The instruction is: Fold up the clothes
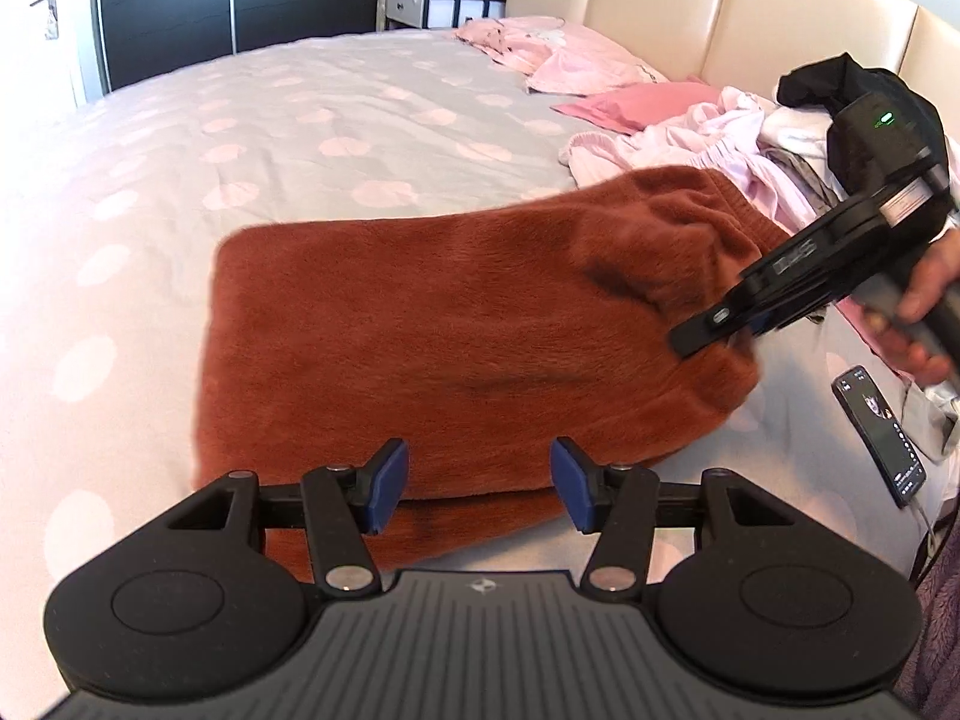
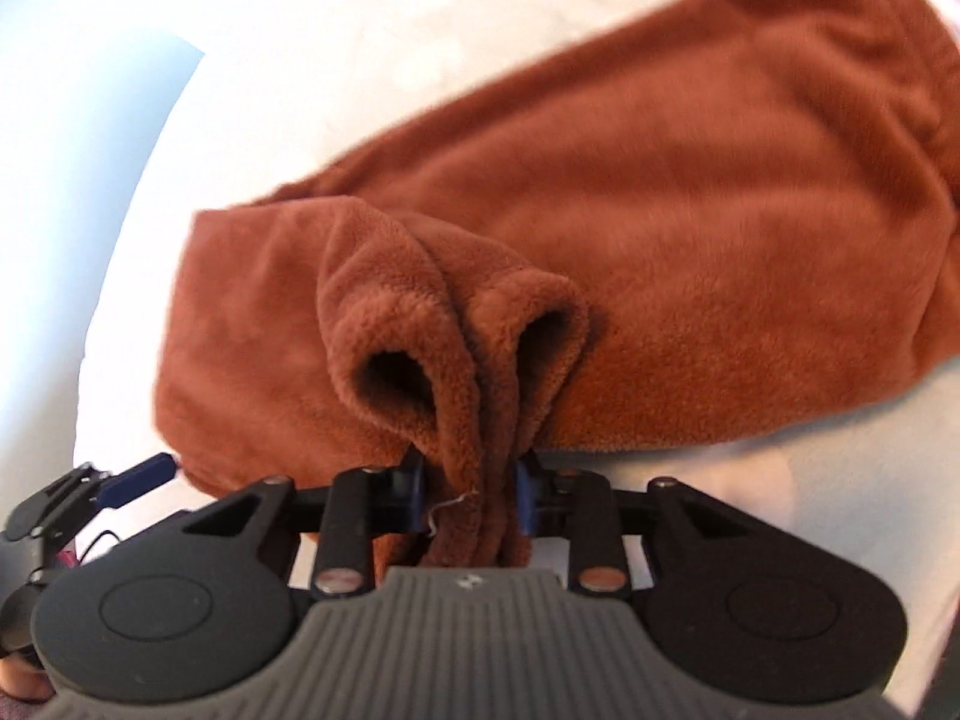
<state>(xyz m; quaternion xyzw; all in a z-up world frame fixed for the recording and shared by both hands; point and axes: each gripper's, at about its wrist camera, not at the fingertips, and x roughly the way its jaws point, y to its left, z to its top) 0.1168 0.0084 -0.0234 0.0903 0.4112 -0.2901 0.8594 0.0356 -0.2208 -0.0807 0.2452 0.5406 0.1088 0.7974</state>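
From the left wrist camera: a rust-brown fleece garment lies folded flat on a bed with a grey, pink-spotted cover, its near edge just beyond the left gripper, whose blue pads stand spread apart with nothing between them. At the garment's right end the right gripper reaches in from a bare hand, its tips at the fleece. A jumble of pink and white clothes waits by the cream headboard, and a phone rests on the cover near the right edge (screen lit).

From the right wrist camera: the right gripper is pinching a bunched handful of the fleece garment, several thick layers squeezed between its fingers, with two rolled loops of cloth bulging just ahead of them. The rest of the garment stretches away across the pale bedcover. The tip of the left gripper shows at lower left, clear of the fabric.

The risk lies in that bunched grip. Plush, thick layers may slide unevenly, so one could slip free and drag the fold crooked when the end is carried over. With the left tool holding nothing, the flat part may also shift along the smooth cover under any pull.
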